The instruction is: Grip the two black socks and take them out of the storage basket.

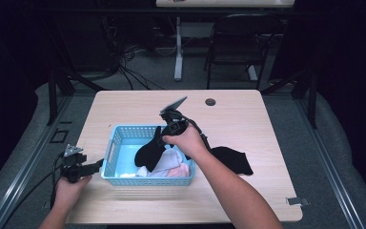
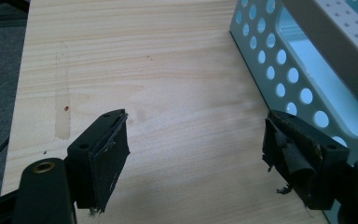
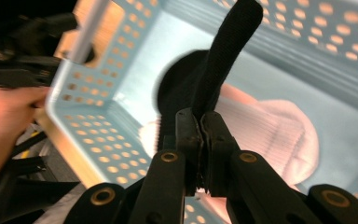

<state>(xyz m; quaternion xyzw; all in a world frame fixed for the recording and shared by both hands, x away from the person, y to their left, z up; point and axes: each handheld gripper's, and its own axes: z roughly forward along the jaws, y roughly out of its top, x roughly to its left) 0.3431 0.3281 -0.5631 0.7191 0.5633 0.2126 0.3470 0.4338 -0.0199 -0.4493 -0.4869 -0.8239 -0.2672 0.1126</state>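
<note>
Over blue basket (image 1: 119, 143) at table (image 1: 248, 119) centre, right gripper (image 3: 200, 122) clamped on black sock (image 3: 223, 51), sock hanging into basket above pink/white socks (image 3: 270, 130), left gripper (image 2: 196, 154) jaws wide apart w/ nothing between, at basket's 9 o'clock, 2nd black sock (image 1: 233, 160) at its 3 o'clock.

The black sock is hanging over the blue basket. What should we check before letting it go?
1. Grip: right gripper is shut on the black sock: ok.
2. Sock above the blue basket, not the table: ok.
3. Room inside: pale clothes fill one end, bare floor shows at the other: ok.
4. Left gripper out of the way: jaws open, beside the basket wall, outside it: ok.
5. Basket steady: nothing holds it: cannot tell.
6. Second black sock lies on the table beside the basket: not ok, not yet in.
</note>
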